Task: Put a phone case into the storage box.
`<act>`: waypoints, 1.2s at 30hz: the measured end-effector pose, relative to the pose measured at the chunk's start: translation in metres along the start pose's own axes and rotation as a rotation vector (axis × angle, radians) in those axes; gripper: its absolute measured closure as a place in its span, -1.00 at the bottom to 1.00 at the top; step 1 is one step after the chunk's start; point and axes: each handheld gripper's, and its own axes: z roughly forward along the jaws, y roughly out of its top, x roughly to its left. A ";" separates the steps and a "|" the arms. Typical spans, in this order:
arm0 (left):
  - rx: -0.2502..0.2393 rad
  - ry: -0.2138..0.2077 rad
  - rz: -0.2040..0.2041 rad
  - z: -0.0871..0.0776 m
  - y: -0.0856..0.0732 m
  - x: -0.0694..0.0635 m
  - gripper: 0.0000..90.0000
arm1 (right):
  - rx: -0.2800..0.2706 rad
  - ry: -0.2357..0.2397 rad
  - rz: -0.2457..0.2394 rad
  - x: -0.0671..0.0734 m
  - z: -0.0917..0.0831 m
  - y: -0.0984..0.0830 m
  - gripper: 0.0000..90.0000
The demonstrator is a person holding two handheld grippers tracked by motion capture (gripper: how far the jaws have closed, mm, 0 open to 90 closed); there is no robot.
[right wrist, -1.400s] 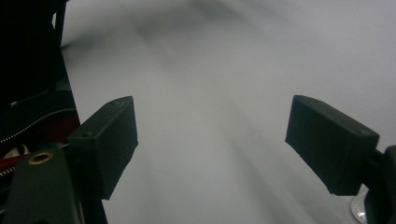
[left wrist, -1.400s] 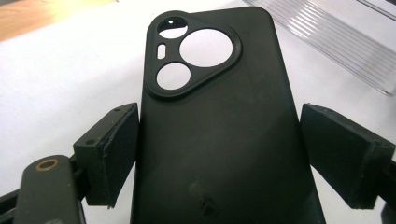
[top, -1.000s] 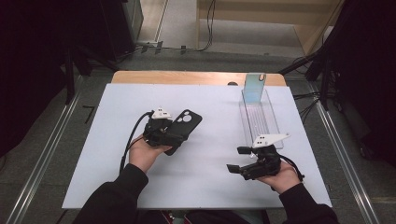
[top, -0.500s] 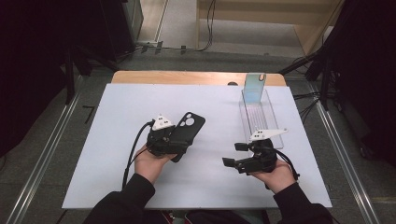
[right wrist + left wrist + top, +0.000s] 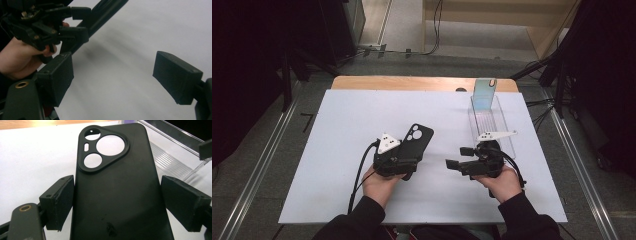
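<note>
**Black phone case held in the left gripper over the white worktop**

The left gripper [image 5: 404,161] clasps a black phone case [image 5: 416,142] by its two long edges. In the left gripper view the case [image 5: 117,192] spans the whole gap between the jaws: the left pad [image 5: 60,201] lies against one edge, the right pad [image 5: 183,201] sits at the other, where contact is harder to judge. The case runs forward from the gripper, its back face up and its triangular camera cut-out [image 5: 103,148] at the far end, beyond the pads.

The right gripper [image 5: 451,165] stands just beside the left one, on the side of the case's right edge, with its jaws turned toward the case. Its jaws are spread wide, and between them lies only bare worktop [image 5: 125,65]. Ahead of its left jaw, the right gripper view shows the other gripper [image 5: 75,22] with the case seen edge-on.

A clear plastic tray [image 5: 492,120] lies beyond the right gripper on the worktop [image 5: 337,130], with a pale blue-green card [image 5: 484,92] upright at its far end.
</note>
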 end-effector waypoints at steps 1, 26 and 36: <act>-0.008 0.005 0.000 0.001 -0.001 -0.001 -0.67 | -0.004 0.000 0.003 0.000 0.001 0.001 -0.67; -0.104 0.024 -0.036 0.007 -0.023 -0.018 -0.67 | -0.042 0.021 0.098 0.001 0.030 0.028 -0.60; -0.140 0.022 -0.033 0.007 -0.024 -0.023 -0.67 | -0.032 0.022 0.147 -0.005 0.043 0.040 -0.45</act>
